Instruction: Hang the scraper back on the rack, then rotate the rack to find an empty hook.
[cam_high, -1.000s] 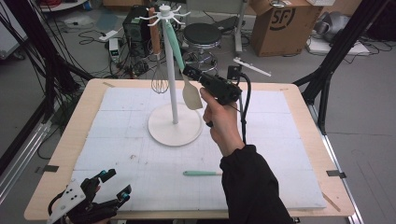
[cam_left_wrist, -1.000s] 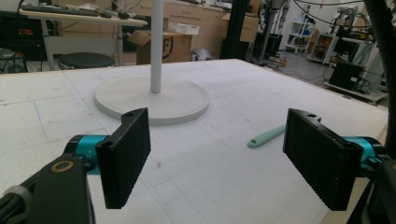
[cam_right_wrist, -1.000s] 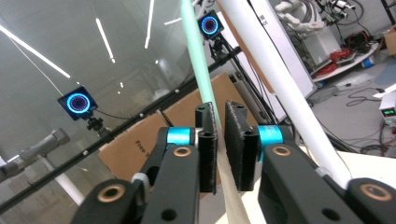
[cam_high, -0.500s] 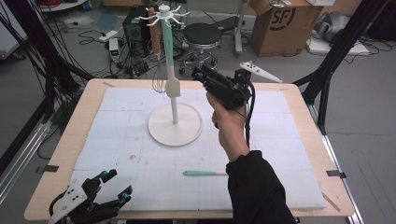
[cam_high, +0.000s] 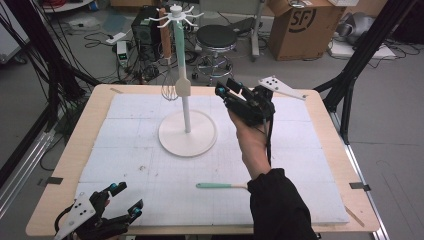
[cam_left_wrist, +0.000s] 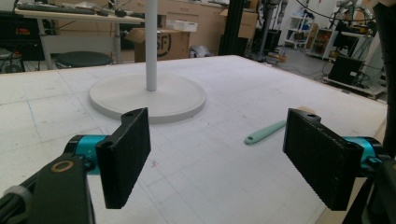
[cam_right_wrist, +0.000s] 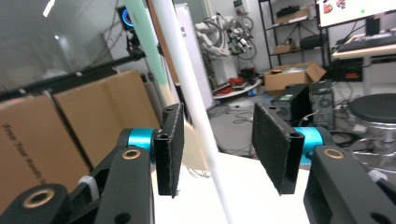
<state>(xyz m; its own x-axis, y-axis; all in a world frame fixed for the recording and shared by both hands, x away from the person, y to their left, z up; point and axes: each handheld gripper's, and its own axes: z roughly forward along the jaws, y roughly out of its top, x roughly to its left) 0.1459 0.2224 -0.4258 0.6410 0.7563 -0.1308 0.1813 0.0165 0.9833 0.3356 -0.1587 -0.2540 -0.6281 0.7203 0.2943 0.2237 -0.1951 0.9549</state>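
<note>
The spatula (cam_high: 180, 75) hangs from the rack (cam_high: 186, 131), its blade beside the pole. The right gripper (cam_high: 231, 94), just right of the pole, has just opened its jaws, nothing between them. The left gripper (cam_high: 117, 205), well before the rack, gapes empty.

Even indoor light, soft shadows, slight blur, near parts unfocused

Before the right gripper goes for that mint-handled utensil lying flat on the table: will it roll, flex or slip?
The utensil lies flat on the white mat, so it probably won't roll. Its handle looks thin and low, so the jaws may scrape the mat. It looks smooth, perhaps silicone: likely light, possibly a little flexible.
</note>
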